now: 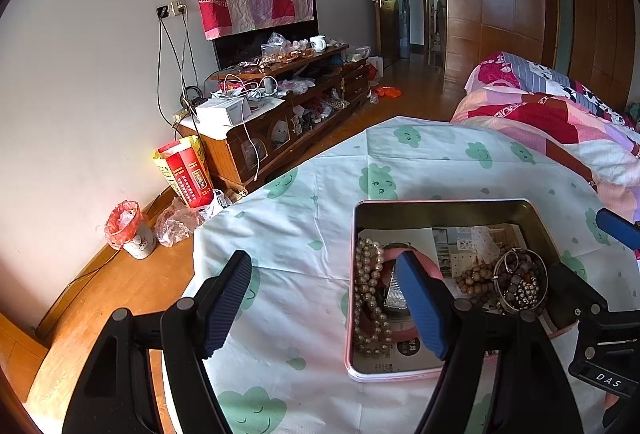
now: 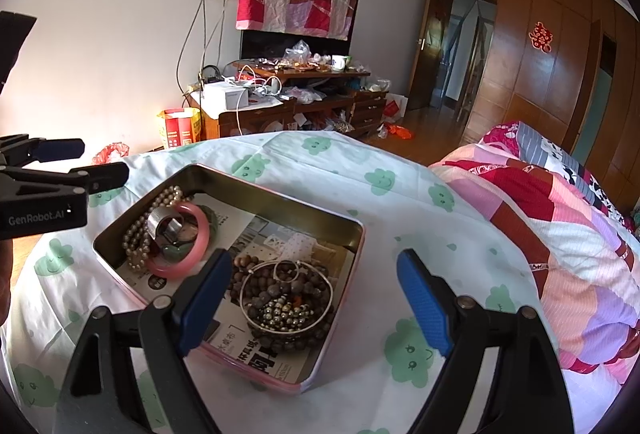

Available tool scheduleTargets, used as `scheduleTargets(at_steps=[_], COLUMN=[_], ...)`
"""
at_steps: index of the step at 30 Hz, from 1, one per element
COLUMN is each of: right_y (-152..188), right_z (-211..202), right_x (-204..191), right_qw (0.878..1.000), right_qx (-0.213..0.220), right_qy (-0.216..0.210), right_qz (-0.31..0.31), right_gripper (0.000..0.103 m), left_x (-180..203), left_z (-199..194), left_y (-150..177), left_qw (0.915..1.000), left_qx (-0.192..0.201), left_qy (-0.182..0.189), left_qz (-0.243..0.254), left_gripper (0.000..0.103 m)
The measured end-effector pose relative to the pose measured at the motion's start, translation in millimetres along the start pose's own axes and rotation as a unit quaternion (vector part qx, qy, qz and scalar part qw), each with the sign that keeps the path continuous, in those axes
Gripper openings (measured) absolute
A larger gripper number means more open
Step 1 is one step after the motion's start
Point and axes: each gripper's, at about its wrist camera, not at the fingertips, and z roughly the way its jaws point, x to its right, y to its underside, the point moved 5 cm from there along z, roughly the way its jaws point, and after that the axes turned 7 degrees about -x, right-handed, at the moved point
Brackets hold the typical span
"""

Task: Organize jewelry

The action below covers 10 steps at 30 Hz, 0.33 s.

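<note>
An open pink tin (image 1: 440,202) (image 2: 280,194) lined with newspaper sits on the cloud-print cloth. At its left end lie a pearl strand (image 1: 368,294) (image 2: 138,234), a pink bangle (image 2: 200,248) and a wide silver cuff (image 2: 166,226). Toward its right end a thin silver bangle (image 1: 520,288) (image 2: 288,300) rings dark and metallic beads, beside a wooden bead bracelet (image 1: 474,280) (image 2: 246,270). My left gripper (image 1: 324,304) (image 2: 92,159) is open and empty, its right finger over the tin's left end. My right gripper (image 2: 314,304) (image 1: 580,242) is open, hovering over the tin's near right corner.
The table cloth (image 1: 304,234) ends at a rounded edge with wooden floor (image 1: 120,274) to the left. A bed with a patchwork quilt (image 2: 540,218) lies at the right. A cluttered TV cabinet (image 1: 280,105), a red carton and a bin with a red bag stand by the wall.
</note>
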Motion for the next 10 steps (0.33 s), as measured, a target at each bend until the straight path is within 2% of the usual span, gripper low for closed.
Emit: scheduleTargets(at_steps=[6, 10], right_y=[0, 4], right_z=[0, 5], right_x=[1, 19], right_qw=[1.000, 1.000], right_qx=[-0.001, -0.007], right_qy=[0.002, 0.011], right_qz=[0.000, 0.010], right_gripper=[0.086, 0.086], left_x=[-2, -5], left_z=[-3, -4], left_y=[-1, -1], left_qw=[0.9999, 0.9998], left_qx=[0.009, 0.014], left_qy=[-0.005, -0.012], left_qz=[0.001, -0.001], left_gripper=[0.075, 0.075])
